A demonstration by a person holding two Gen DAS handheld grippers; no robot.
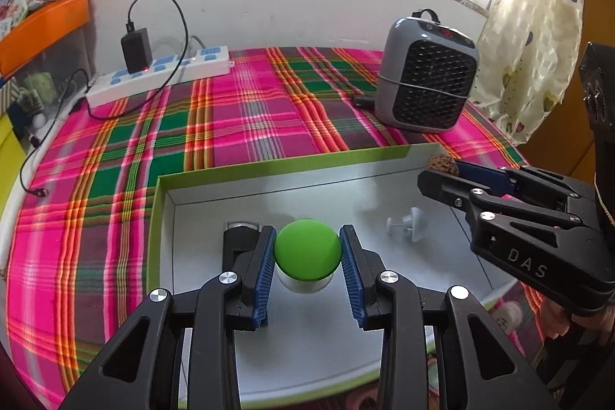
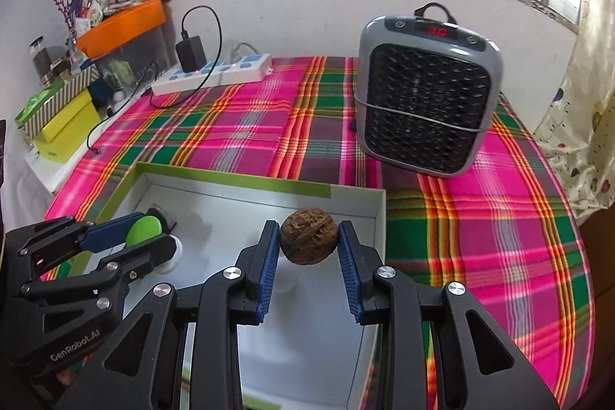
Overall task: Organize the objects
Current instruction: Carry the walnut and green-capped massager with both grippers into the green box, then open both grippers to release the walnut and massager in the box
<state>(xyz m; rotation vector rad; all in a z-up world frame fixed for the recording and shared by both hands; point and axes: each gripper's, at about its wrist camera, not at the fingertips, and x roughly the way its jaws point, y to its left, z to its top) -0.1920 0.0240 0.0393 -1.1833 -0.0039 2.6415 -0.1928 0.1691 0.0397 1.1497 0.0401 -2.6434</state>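
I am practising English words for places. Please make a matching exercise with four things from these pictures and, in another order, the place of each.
Things:
1. green knob
2. walnut
3. heater
4. charger

Places:
A. plugged into the power strip
B. standing on the plaid cloth, beyond the box
C. between the left gripper pads
D. between the right gripper pads

Pairs: 1-C, 2-D, 3-B, 4-A

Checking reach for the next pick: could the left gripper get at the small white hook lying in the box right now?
Probably not yet. The left gripper is shut on the green-capped object, so its jaws are full. The white hook lies uncovered on the box floor nearby; the path itself looks free.
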